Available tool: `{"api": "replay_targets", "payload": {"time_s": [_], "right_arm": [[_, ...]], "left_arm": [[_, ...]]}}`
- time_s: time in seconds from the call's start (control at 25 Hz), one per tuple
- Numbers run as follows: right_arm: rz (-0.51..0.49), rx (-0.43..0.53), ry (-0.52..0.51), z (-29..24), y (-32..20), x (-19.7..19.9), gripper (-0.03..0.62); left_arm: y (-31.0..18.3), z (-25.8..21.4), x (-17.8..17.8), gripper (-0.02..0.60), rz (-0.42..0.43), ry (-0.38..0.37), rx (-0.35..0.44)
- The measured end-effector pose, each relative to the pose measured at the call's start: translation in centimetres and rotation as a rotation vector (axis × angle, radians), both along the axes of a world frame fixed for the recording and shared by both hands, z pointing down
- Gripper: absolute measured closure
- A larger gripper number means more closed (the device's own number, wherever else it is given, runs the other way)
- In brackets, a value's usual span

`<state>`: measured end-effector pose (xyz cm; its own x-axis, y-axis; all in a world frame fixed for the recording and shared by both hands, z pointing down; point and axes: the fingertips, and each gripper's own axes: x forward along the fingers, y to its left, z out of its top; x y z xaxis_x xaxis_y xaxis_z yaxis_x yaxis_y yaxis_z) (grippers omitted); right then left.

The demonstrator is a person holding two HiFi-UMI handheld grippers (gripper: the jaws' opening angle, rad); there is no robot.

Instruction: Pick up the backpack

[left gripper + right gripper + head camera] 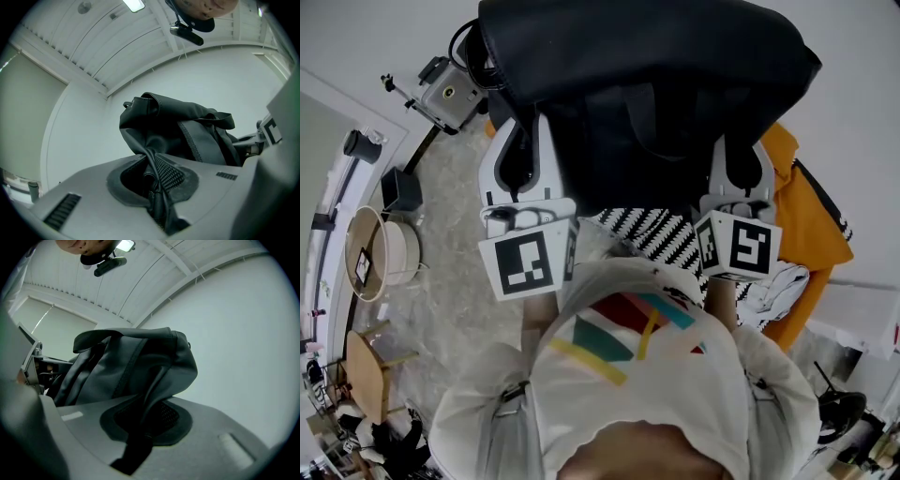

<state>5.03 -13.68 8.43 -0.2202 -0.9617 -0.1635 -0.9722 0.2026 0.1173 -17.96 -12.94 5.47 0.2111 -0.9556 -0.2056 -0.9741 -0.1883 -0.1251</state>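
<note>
A black leather backpack [647, 84] hangs in the air in front of me, filling the top of the head view. My left gripper [525, 141] reaches up into its left side and my right gripper [742, 155] into its right side; the bag hides both sets of fingertips there. In the left gripper view the left gripper [157, 183] is shut on a black strap that runs up to the backpack [178, 126]. The right gripper view has the right gripper [145, 423] shut on another dark strap of the backpack [136, 366], which hangs against the white wall.
Below the bag lie an orange cloth [806, 216] and a black-and-white patterned fabric [661, 234]. A camera on a stand [445, 94] is at the upper left. A round white bin [380, 253] and a wooden stool [366, 375] stand on the floor at left.
</note>
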Motion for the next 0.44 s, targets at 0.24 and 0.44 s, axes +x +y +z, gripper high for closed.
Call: {"api": "replay_targets", "payload": {"time_s": [0.24, 0.44], "right_arm": [[-0.004, -0.013, -0.011, -0.1, -0.1, -0.5, 0.542], [-0.001, -0.015, -0.007, 0.0, 0.0, -0.9, 0.542]], "left_arm": [[0.0, -0.5, -0.6, 0.525, -0.005, -0.001, 0.015], [-0.2, -0.7, -1.1, 0.525, -0.013, 0.007, 0.027]]}}
